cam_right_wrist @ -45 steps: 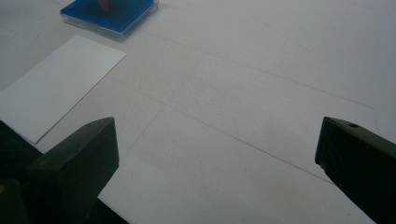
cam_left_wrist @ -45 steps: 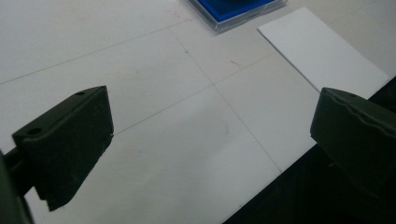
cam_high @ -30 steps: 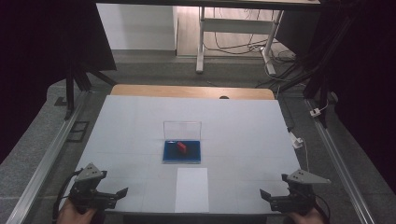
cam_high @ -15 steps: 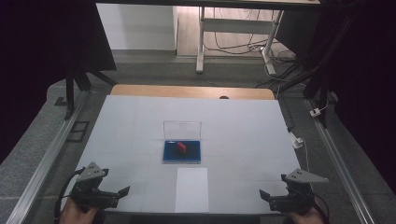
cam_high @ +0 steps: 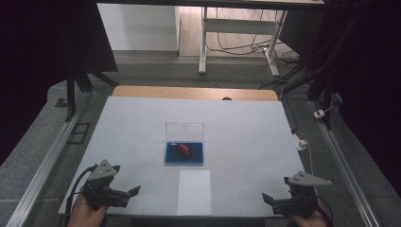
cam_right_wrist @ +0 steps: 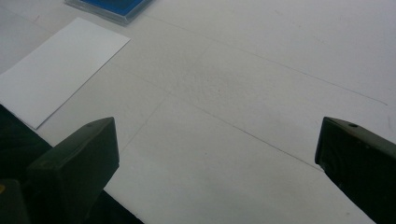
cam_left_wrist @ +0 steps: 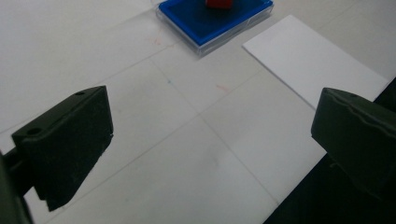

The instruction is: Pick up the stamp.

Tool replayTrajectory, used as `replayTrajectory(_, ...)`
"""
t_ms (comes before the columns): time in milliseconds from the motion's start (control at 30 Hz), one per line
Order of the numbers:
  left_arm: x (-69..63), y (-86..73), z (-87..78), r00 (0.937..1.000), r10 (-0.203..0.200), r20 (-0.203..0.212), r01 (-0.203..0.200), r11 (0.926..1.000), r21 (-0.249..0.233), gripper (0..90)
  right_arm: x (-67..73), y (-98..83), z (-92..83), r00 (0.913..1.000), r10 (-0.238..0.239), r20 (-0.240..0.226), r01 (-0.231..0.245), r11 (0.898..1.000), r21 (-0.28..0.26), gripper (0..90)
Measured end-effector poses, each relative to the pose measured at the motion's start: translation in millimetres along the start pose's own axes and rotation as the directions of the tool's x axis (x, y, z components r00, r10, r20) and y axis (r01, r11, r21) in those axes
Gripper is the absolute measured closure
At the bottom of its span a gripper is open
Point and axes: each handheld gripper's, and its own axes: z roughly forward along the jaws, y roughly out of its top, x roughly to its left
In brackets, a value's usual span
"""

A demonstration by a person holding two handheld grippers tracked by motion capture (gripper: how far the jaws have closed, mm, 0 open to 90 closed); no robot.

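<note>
Left gripper [cam_high: 135,191]: near-left corner of the table, held in a hand [cam_high: 85,212]; jaws spread wide, nothing between them. In the left gripper view [cam_left_wrist: 212,135] they frame bare table.
Right gripper [cam_high: 267,198]: near-right corner, jaws pointing inward toward the left gripper; spread wide and empty. The right gripper view [cam_right_wrist: 217,154] shows plain tabletop between them.
Blue tray [cam_high: 172,158]: middle of the table, well apart from both grippers; clear lid [cam_high: 184,131] standing upright at its far edge. Its corner shows at the top of the left gripper view [cam_left_wrist: 187,21].
Red block [cam_high: 184,148]: lying on the blue tray, roughly centred, slightly skewed.
White sheet [cam_high: 195,191]: flat on the table just nearer than the tray, between the two grippers, apart from each; reaches close to the near edge.
Table [cam_high: 246,127]: white surface with faint grid lines.
</note>
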Motion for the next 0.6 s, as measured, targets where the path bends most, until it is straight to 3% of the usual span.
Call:
replayTrajectory(167, -0.4, 6.2, 7.1, 0.9991, 0.019, 0.039, -0.018, 0.9997, -0.018, 0.0, 0.4, -0.3, -0.3, 1.0000, -0.002, 0.000, 0.002, 1.000, 0.003, 0.1)
replayTrajectory(367, -3.8, 13.6, 18.5, 0.9949, 0.070, 0.073, -0.067, 0.9968, -0.045, 0.0, 0.8, -0.2, 0.3, 1.0000, -0.008, -0.004, 0.008, 1.000, 0.006, 0.2)
replayTrajectory(600, -2.8, 23.5, 30.9, 0.9936, 0.060, 0.096, -0.055, 0.9966, -0.061, 0.0, 0.6, -0.3, 0.2, 1.0000, -0.004, -0.004, 0.004, 1.000, 0.004, 0.2)
